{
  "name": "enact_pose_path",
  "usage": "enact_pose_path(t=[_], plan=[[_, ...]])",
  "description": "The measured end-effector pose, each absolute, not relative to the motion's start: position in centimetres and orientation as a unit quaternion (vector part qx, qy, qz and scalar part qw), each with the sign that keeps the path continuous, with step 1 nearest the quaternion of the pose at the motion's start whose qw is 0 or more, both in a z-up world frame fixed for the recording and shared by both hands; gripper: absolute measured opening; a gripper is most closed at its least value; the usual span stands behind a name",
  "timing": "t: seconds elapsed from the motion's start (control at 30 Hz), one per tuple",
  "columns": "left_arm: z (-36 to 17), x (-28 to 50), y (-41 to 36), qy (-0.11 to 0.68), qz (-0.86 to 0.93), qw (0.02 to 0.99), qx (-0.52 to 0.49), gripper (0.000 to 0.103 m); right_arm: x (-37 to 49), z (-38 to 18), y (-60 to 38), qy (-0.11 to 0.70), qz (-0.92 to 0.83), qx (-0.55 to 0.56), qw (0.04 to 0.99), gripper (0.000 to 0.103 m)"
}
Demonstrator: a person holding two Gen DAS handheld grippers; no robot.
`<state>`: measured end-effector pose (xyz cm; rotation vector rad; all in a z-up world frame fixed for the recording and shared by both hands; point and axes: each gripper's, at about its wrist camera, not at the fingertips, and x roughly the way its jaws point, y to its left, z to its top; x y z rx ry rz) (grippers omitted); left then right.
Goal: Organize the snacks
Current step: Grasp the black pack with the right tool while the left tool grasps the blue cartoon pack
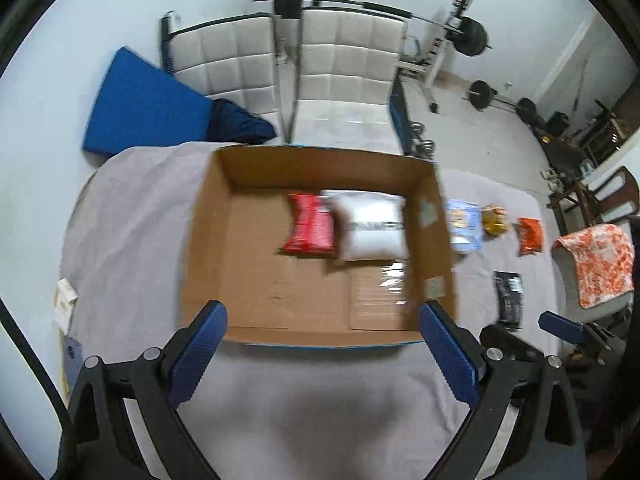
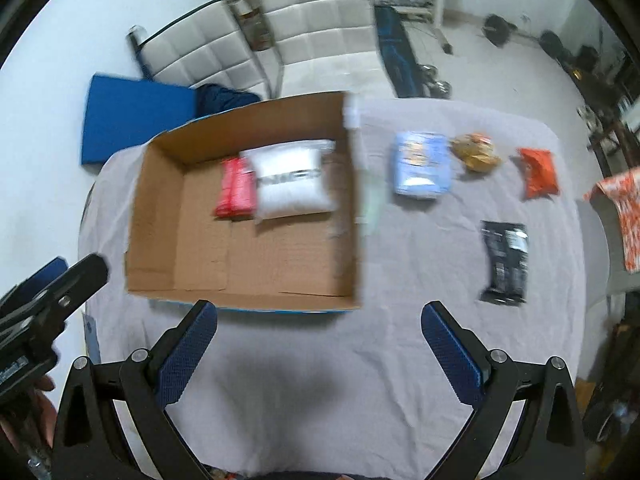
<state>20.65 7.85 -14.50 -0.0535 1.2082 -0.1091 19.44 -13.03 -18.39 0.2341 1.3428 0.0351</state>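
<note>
An open cardboard box (image 1: 244, 312) (image 2: 160, 276) sits on a grey-clothed table. Inside it lie a red snack bag (image 1: 310, 226) (image 2: 236, 192) and a white bag (image 1: 370, 226) (image 2: 292, 182), side by side. On the cloth to the box's right lie a light-blue bag (image 1: 464, 226) (image 2: 422, 164), a yellow-brown pack (image 1: 495, 220) (image 2: 476, 152), an orange pack (image 1: 530, 234) (image 2: 540, 172) and a black pack (image 1: 509, 298) (image 2: 505, 262). My left gripper (image 1: 324, 354) hangs open above the box's near wall, empty. My right gripper (image 2: 320, 354) is open and empty over the cloth, near the box's front right corner.
Two white padded chairs (image 1: 288, 68) stand behind the table, with a blue mat (image 1: 140, 108) at the left. Barbells and a weight bench (image 1: 452, 40) fill the far floor. A chair with an orange patterned cloth (image 1: 596, 264) stands right of the table. Small papers (image 1: 64, 300) lie at the table's left edge.
</note>
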Motion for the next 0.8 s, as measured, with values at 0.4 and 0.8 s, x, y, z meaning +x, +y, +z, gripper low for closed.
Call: enact_pose_path(t=[0.4, 0.8], plan=[[-20.4, 26.1, -11.8, 0.620, -0.141, 0.772, 0.009, 0.098, 22.2, -34.0, -34.6, 0.709, -0.117, 0.164, 0.676, 0.098], [-30.4, 33.5, -19.5, 0.699, -0.128, 0.702, 0.035, 0.098, 23.8, -41.6, -38.0, 0.743, -0.124, 0.179, 0.633, 0.058]])
